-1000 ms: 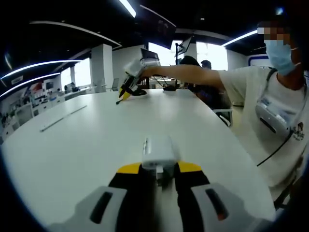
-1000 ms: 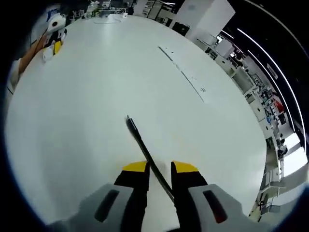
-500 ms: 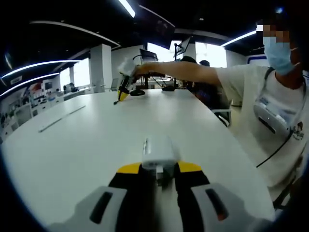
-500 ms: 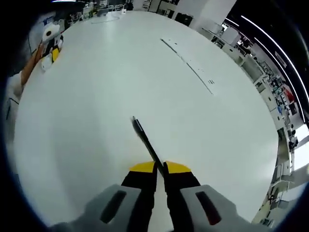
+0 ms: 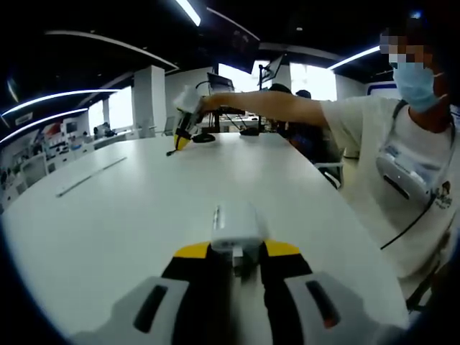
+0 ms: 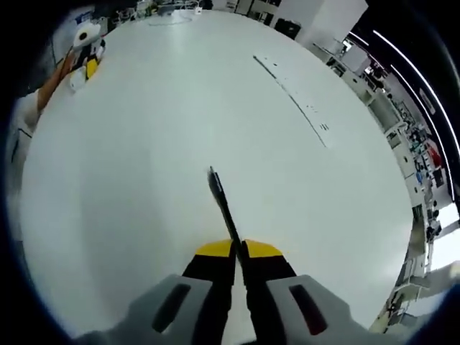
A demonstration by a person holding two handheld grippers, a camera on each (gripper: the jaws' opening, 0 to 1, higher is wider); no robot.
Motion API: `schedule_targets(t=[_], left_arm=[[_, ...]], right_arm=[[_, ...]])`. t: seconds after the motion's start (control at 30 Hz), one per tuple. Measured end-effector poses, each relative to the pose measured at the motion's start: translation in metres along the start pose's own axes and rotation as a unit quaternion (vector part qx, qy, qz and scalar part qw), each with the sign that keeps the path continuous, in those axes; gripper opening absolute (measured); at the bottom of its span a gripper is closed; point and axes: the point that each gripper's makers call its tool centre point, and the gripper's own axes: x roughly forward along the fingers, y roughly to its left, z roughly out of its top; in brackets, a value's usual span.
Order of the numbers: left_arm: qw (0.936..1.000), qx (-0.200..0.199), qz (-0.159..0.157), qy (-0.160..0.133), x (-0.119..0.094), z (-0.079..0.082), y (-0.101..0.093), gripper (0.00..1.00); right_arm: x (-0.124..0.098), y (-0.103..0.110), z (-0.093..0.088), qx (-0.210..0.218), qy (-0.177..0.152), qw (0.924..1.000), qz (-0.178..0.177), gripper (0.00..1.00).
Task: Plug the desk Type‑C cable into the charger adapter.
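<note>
Jaws pressed together on both sides: our left gripper (image 5: 233, 253) pinches the white charger adapter (image 5: 234, 225) low over the white table (image 5: 129, 215), and our right gripper (image 6: 238, 251) clamps the black Type-C cable (image 6: 224, 208) so its plug end juts forward past the yellow tips. The two are well apart, the right one held far out across the table. We judge the next step is bringing them together, so we want the plug squared to the adapter's port, whose face we cannot see, then a straight, slow push without twisting the cable in the grip
</note>
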Motion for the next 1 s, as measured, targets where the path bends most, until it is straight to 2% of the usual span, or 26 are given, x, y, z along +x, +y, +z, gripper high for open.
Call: schedule_targets(t=[0.17, 0.23, 0.87, 1.0], left_arm=[[1.0, 0.0, 0.001, 0.0, 0.0, 0.0, 0.001, 0.25], [1.0, 0.0, 0.001, 0.0, 0.0, 0.0, 0.001, 0.25], [1.0, 0.002, 0.002, 0.0, 0.0, 0.001, -0.001, 0.25], [1.0, 0.002, 0.002, 0.0, 0.001, 0.001, -0.002, 0.25]], right_arm=[[-0.001, 0.009, 0.003, -0.075, 0.051, 0.9959, 0.0, 0.02], [-0.001, 0.011, 0.004, -0.088, 0.061, 0.9943, 0.002, 0.02], [-0.01, 0.039, 0.004, -0.107, 0.105, 0.9879, 0.04, 0.02], [-0.015, 0.052, 0.004, -0.114, 0.115, 0.9854, 0.052, 0.02]])
